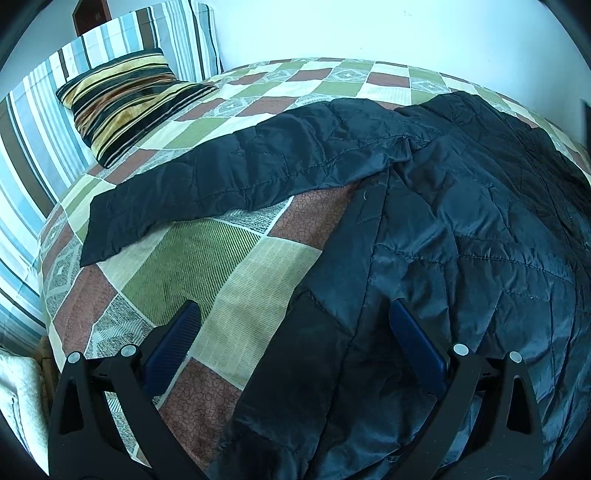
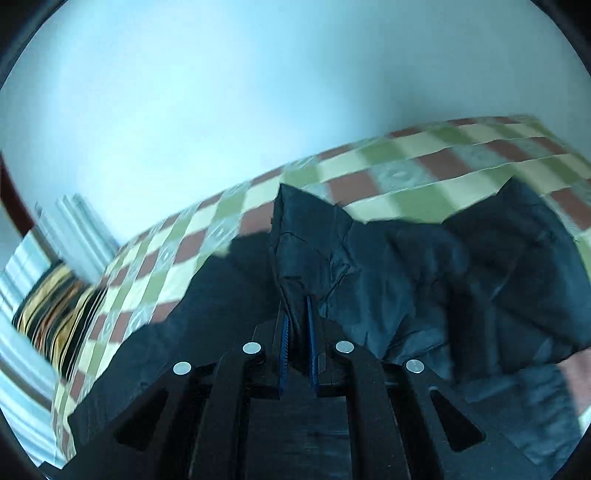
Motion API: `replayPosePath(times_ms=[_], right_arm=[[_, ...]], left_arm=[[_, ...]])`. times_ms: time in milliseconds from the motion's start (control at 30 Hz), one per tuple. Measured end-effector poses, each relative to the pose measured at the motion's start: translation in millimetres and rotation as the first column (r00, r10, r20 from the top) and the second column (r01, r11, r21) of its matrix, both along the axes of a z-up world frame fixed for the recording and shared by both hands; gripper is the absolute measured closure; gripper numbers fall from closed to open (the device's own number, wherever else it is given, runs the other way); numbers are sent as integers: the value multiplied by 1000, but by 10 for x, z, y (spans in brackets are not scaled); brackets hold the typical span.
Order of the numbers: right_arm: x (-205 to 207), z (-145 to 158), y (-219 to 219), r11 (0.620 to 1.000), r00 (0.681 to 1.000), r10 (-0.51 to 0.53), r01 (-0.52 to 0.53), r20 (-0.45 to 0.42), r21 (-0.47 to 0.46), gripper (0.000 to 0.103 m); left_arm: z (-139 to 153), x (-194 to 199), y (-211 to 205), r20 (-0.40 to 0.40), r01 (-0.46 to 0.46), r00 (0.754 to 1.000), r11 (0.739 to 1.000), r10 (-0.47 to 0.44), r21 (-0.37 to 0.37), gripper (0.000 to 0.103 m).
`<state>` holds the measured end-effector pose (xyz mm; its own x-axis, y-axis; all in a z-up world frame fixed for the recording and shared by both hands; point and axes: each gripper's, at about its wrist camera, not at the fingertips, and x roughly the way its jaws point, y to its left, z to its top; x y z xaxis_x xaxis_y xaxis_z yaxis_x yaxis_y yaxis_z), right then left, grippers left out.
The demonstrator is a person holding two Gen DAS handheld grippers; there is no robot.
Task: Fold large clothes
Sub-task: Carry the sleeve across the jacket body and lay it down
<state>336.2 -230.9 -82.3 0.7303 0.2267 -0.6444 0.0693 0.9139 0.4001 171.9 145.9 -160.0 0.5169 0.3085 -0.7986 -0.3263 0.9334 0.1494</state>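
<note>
Nearest the left wrist camera, the left gripper (image 1: 291, 314) with its black frame and blue ribbed pads stands with its jaws wide apart and nothing clamped; its left pad hangs over the patchwork bedspread of green, cream and rust-brown squares (image 1: 207, 266), its right pad over the body of the black quilted shiny-fabric jacket (image 1: 461, 240), whose near hem edge runs between the two pads. The jacket lies spread on the bedspread, its body to the right, and one long sleeve (image 1: 207, 188) reaches out flat to the left across the squares. Beyond the sleeve, a cushion striped in black, gold and brown (image 1: 122, 99) rests at the head of the bed against blue, white and brown striped pillows (image 1: 44, 122), with a pale wall (image 1: 369, 26) behind. In the right wrist view, the right gripper (image 2: 297, 321) has its blue pads drawn nearly together on a raised fold of the same jacket (image 2: 306, 236), which rises from the pads in a peak; the picture is blurred, so which part of the garment is pinched cannot be told.
</note>
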Motion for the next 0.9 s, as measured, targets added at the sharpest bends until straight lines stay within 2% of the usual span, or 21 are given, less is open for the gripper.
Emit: replayPosePath(times_ms=[200,333,500,700,833,867,900], right_arm=[[134,-176,785,989,987,146,-147,-64,-10,95],[195,-415,1083,978,968,208,-211,-142,-6,95],[170,-647,1348,966,947,252,-257,-201,-3,95],[171,-738,1538,949,925,301,-315,-233,-25,94],[172,-740,1510,947,920,313,-321,-237,6,87],[154,-722,1496,945,918,320,-325,-235,19,84],[134,-705,1491,942,914,333,-334,-231,35,74]], left_arm=[[-45,14,25,-4,1,1000,1000,-1,-17,2],[-56,14,31,-4,2,1000,1000,-2,-19,2],[-57,18,30,-4,1,1000,1000,-1,-16,2],[-64,21,30,-4,1,1000,1000,-1,-16,2],[-63,18,28,-4,2,1000,1000,-2,-15,2],[-64,21,29,-4,2,1000,1000,-3,-13,2],[-70,14,26,-3,3,1000,1000,-3,-11,2]])
